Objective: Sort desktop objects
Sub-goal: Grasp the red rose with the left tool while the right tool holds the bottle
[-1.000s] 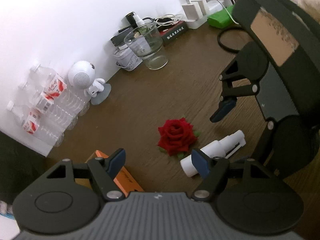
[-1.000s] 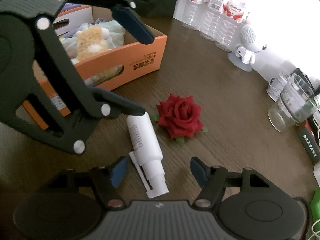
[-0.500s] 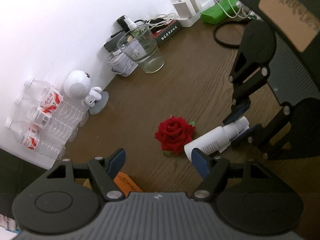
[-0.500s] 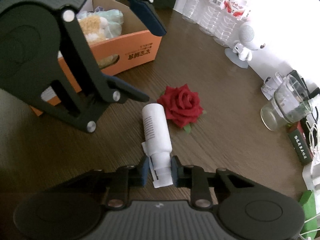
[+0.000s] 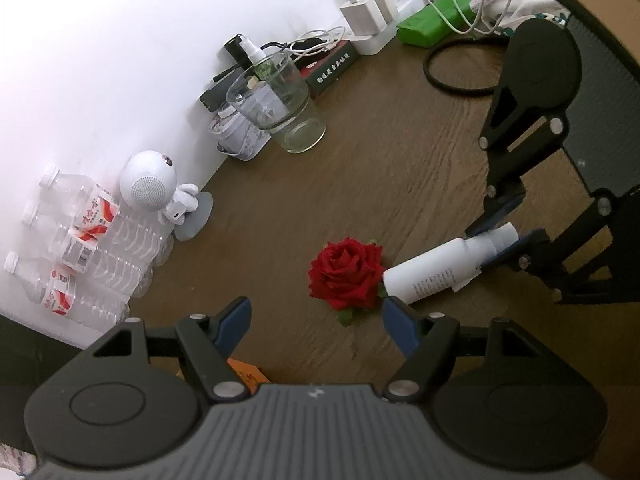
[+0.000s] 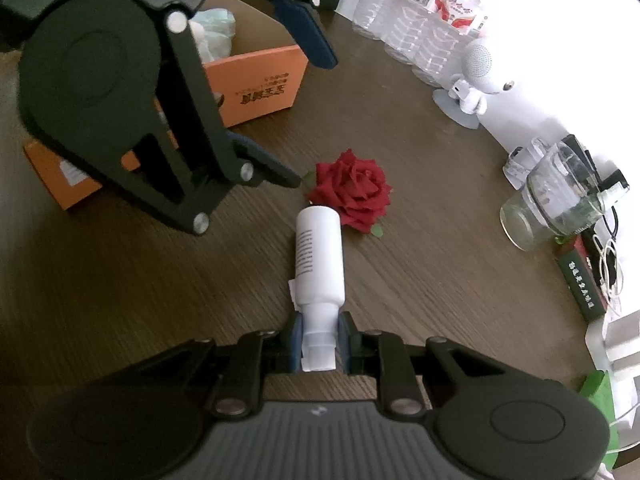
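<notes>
My right gripper (image 6: 319,338) is shut on the cap end of a white spray bottle (image 6: 319,256), whose base points at a red rose (image 6: 354,190) on the brown table. In the left wrist view the bottle (image 5: 436,270) lies beside the rose (image 5: 345,274), with the right gripper (image 5: 502,232) clamped on its neck. My left gripper (image 5: 316,318) is open and empty, just short of the rose; it also shows in the right wrist view (image 6: 298,108), above the orange box.
An orange cardboard box (image 6: 256,80) with soft toys stands behind the left gripper. Water bottles (image 5: 76,248), a white robot speaker (image 5: 154,188), a glass (image 5: 280,104), a dark book (image 5: 332,68), chargers (image 5: 370,14) and cables line the wall.
My right gripper closed on the bottle's cap end and has swung the bottle so that it points straight ahead. The left gripper stayed open and rose slightly.
</notes>
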